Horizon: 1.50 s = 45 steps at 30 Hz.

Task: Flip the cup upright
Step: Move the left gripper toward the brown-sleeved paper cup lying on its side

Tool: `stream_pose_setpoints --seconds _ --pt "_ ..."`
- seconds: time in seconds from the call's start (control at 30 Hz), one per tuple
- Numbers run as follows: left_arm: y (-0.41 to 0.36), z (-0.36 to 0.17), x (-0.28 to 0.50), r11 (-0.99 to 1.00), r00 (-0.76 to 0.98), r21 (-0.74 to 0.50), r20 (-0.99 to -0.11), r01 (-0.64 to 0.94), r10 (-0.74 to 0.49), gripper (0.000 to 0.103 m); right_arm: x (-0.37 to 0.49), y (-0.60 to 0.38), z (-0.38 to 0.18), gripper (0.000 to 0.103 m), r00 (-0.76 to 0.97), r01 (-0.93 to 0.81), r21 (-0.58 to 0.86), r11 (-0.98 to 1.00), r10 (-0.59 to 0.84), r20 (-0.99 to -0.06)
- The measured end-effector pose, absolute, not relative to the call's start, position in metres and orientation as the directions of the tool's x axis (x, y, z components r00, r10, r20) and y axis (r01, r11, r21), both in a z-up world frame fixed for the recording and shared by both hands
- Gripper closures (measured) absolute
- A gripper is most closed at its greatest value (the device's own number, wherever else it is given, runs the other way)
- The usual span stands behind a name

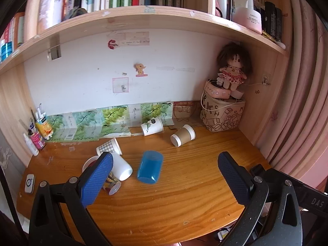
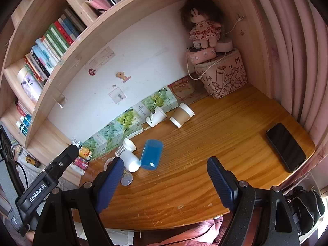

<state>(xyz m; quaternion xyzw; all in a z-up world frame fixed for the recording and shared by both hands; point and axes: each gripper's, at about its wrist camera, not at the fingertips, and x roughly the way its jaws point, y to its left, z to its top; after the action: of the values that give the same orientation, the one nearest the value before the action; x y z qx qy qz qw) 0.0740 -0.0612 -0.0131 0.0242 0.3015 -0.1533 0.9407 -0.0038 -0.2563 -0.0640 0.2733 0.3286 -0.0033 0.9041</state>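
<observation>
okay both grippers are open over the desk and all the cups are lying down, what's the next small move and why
Probably ease the left gripper forward and down to straddle the blue cup. It lies on its side on the desk, nearest the front and almost centred between the open fingers, apart from the white cup cluster, so it looks the easiest to grasp. The right gripper also faces it.

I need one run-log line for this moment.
phase: before grasp | left gripper: open, empty | right gripper: open, empty | translucent blue plastic cup: on its side, untouched | wooden desk

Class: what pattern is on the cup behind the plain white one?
Grey-and-white check, clearest on the checked cup in the left wrist view.
</observation>
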Motion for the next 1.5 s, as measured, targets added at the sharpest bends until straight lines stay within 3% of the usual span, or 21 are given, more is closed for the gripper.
stream_pose_setpoints --seconds 0.23,0.43,0.77,1.5 --pt "-0.086 -0.019 0.117 0.914 0.718 -0.039 -0.605 0.405 -0.344 0.001 0.024 -0.279 -0.065 0.019 0.786 0.208 0.55 0.809 0.196 -0.586" --pt "-0.111 -0.026 0.154 0.874 0.705 0.052 -0.616 0.483 -0.353 0.001 0.056 -0.293 -0.07 0.019 0.778 0.237 0.563 0.791 0.192 -0.598" --pt "-0.156 -0.063 0.234 0.798 0.593 0.076 -0.711 0.598 -0.377 0.001 0.113 -0.323 -0.099 0.019 0.734 0.333 0.607 0.722 0.206 -0.647" --pt "-0.239 -0.191 0.361 0.774 0.435 0.092 -0.865 0.626 -0.25 0.001 0.178 -0.357 -0.19 0.019 0.583 0.518 0.559 0.647 0.211 -0.785"
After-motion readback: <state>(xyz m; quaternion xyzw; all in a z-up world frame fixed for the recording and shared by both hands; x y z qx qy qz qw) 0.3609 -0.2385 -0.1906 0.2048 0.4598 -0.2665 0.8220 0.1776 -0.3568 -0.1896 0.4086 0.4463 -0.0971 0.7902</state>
